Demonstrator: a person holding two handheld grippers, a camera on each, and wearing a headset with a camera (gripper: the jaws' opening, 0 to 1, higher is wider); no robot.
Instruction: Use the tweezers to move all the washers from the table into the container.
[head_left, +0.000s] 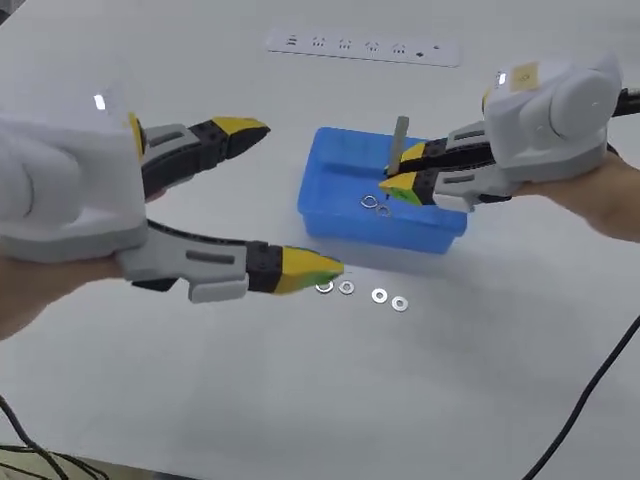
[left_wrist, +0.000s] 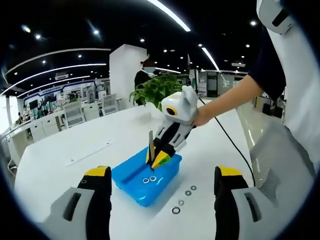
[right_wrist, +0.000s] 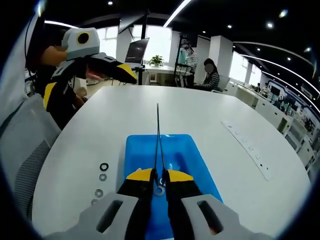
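**Two washers in the container, four left on the surface**

We see a wide white surface (head_left: 300, 400) with a blue container (head_left: 380, 232) near its middle. A white power strip (head_left: 362, 46) lies well behind the container, and a dark cable (head_left: 590, 390) crosses the near right corner.

The left gripper (head_left: 300, 198) hangs over the surface to the left of the container. Its jaws are spread wide apart and hold nothing. One yellow tip points toward the container's left rim. The other tip sits lower, just beside the row of loose washers.

The right gripper (head_left: 400, 172) reaches in from the right, over the container. Its jaws are drawn close together and clamped on the tweezers (head_left: 398, 140). In the head view the grey tweezers stand up above the jaws. In the right gripper view they run as a thin line straight ahead from between the yellow tips, over the blue floor. We cannot tell whether the tweezers hold a washer.

Two washers in the container (head_left: 372, 203) lie close together on its floor, just below the right gripper's tips. Four washers on the surface (head_left: 379, 295) lie in a short row in front of the container's near wall. They are apart from the wall and from one another.
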